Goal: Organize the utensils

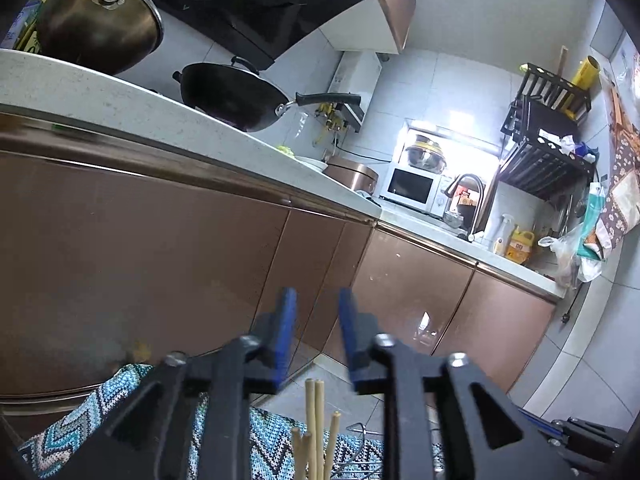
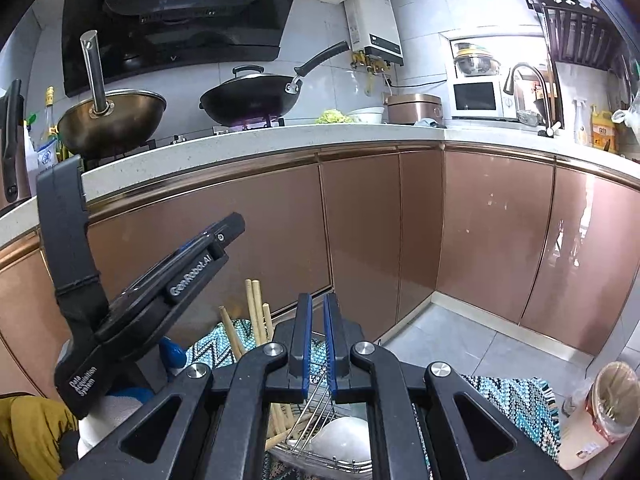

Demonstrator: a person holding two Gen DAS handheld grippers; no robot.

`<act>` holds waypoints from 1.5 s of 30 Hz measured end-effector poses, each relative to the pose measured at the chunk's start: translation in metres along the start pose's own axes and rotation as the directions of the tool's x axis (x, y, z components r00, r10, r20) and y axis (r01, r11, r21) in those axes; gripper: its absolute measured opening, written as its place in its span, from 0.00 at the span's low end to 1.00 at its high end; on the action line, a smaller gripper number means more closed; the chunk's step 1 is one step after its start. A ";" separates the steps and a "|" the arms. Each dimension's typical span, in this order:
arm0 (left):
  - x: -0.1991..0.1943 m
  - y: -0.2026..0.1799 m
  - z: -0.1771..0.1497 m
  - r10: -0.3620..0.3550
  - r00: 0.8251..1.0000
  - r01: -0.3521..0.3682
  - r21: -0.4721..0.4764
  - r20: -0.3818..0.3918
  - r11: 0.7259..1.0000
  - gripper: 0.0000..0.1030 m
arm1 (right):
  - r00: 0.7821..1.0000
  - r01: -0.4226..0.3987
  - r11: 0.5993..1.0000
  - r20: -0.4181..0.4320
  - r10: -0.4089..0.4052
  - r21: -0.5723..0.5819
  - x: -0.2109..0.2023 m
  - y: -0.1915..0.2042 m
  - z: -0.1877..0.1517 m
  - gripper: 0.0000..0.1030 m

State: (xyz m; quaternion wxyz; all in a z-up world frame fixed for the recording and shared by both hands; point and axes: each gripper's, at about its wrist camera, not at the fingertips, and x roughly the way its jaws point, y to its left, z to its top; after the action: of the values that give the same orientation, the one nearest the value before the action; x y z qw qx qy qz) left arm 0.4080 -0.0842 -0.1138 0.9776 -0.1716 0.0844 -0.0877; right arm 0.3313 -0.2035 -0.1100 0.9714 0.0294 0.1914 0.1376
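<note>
Hovering low over a wire rack (image 2: 320, 408) on a zigzag-patterned mat (image 2: 516, 396), both tongs point toward the brown cabinet doors (image 2: 360, 220). At the left, the left gripper (image 1: 318, 336) stands released, its blue pads a little apart with nothing between them. The chopsticks (image 1: 314, 420) stand nearly upright just under it, at about six o'clock from its fingertips in the left wrist view, their long axis running up toward the gap between the pads. In the right wrist view, the same bundle rises at about ten o'clock from the right gripper (image 2: 318, 340), which is clenched, with only a thin slit and nothing seen in it. A white bowl (image 2: 344, 436) lies in the rack directly below this one. The left tongs appear nearer to the sticks, so a grasp would probably fall to them. Both point slightly downward, the right one more steeply.
</note>
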 end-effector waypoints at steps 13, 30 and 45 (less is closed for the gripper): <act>-0.076 0.002 0.035 0.088 0.996 -0.086 0.077 -0.032 0.993 0.67 | 0.997 0.049 0.998 0.057 -0.052 0.049 -0.065 0.009 0.014 0.37; -0.207 -0.009 0.061 0.226 0.971 -0.198 0.259 -0.083 0.946 0.80 | 0.952 0.253 0.960 0.145 -0.268 0.117 -0.184 0.032 0.009 0.87; -0.308 0.000 0.084 0.275 0.961 -0.269 0.266 0.019 0.926 0.87 | 0.874 0.412 0.893 0.198 -0.443 0.181 -0.263 0.044 -0.020 1.00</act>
State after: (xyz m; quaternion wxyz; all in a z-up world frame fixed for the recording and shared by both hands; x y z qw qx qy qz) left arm 0.1257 0.0051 0.0058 0.9936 -0.0248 0.1040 0.0365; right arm 0.0791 -0.2340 -0.0279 0.9892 0.0670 0.0860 -0.0981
